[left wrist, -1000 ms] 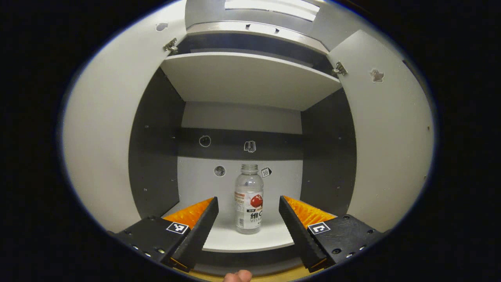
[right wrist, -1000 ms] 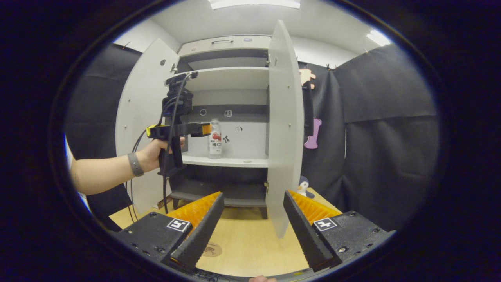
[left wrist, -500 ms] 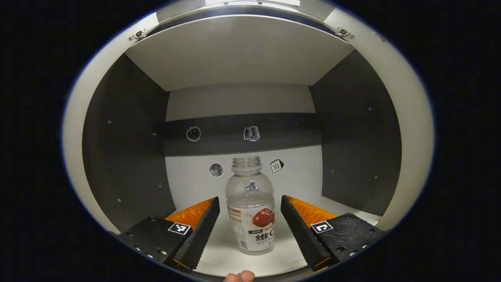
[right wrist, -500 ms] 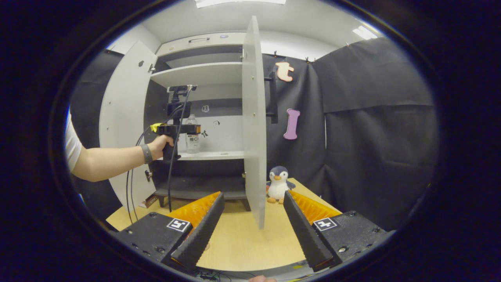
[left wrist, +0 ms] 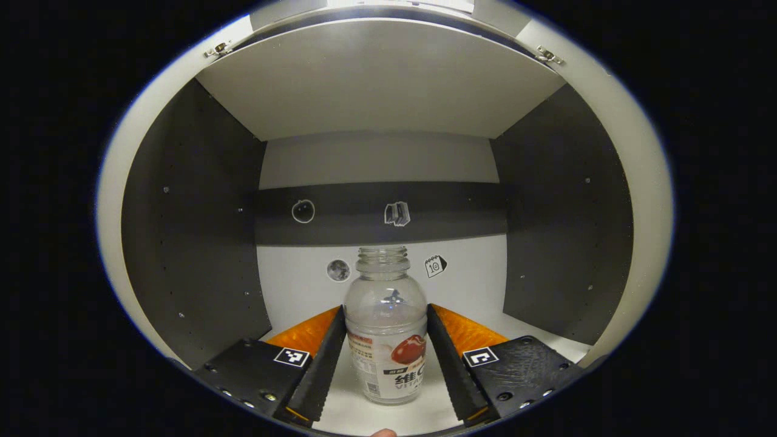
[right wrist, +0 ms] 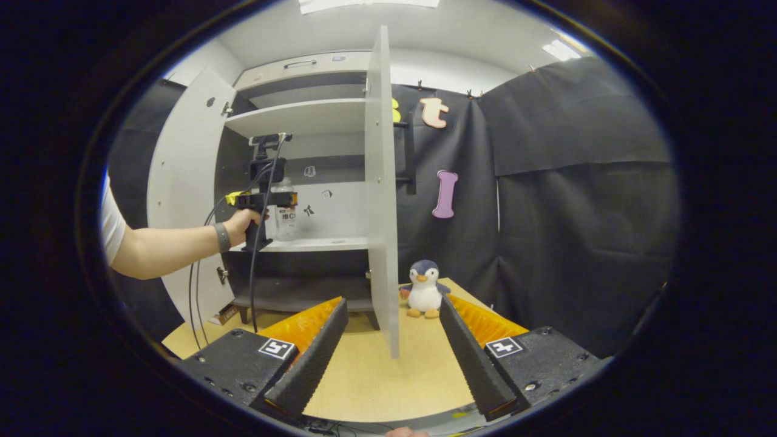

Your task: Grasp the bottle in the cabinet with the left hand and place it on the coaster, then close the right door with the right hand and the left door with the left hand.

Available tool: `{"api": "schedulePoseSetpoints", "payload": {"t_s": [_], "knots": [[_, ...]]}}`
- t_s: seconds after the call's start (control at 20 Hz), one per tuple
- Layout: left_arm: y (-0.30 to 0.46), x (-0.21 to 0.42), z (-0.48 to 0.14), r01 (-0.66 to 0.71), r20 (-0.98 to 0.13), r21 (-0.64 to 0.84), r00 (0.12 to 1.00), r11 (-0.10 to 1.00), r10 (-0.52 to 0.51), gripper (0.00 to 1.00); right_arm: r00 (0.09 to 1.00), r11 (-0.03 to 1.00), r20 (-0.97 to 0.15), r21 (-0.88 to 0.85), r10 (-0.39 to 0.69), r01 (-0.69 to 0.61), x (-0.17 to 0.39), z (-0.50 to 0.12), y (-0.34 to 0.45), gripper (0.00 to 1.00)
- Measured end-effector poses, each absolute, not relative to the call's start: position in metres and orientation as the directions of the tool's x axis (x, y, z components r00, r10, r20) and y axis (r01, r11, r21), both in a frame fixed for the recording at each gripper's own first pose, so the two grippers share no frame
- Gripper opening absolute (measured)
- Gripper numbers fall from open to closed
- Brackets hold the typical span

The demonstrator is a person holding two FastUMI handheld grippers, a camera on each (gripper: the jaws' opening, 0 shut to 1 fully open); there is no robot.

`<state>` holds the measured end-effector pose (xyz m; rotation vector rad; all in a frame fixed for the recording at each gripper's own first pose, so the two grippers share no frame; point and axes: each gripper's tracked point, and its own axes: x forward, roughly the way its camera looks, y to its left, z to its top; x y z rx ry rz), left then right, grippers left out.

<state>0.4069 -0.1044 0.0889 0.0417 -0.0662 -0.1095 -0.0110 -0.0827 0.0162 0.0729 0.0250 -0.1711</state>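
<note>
In the left gripper view a clear bottle [left wrist: 386, 340] with a red-fruit label and no cap stands upright on the white cabinet shelf [left wrist: 534, 329]. My left gripper [left wrist: 385, 312] is shut on it, one finger pressed to each side of its body. From the right gripper view, the bottle [right wrist: 285, 213] is partly behind the left gripper [right wrist: 290, 199], held by a hand inside the cabinet. My right gripper [right wrist: 393, 301] is open above the wooden table [right wrist: 376, 370], facing the edge of the open right door [right wrist: 381, 182]. The left door [right wrist: 182, 182] is swung wide open.
A toy penguin [right wrist: 424, 288] sits on the table just right of the right door. The person's forearm [right wrist: 170, 249] reaches in from the left. Another shelf [left wrist: 376, 79] runs close above the bottle, with dark side walls on both sides.
My left gripper has gone deeper into the cabinet and shut on the bottle. My right gripper's view has shifted right, bringing the right door edge-on and the penguin into sight.
</note>
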Motion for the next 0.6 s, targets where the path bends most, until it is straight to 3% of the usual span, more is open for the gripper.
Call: {"api": "schedulePoseSetpoints", "payload": {"t_s": [0.3,0.6], "knots": [[-0.106,0.314,0.115,0.219,0.111,0.045,0.968,0.975,-0.223,0.76,0.994,0.991,0.008,0.081,-0.107,0.106,-0.009,0.025,-0.072,0.99],[-0.096,0.214,0.049,0.248,0.075,-0.008,0.966,0.969,-0.247,0.76,0.996,0.996,0.044,0.057,-0.074,0.071,-0.011,0.042,-0.069,0.99]]}}
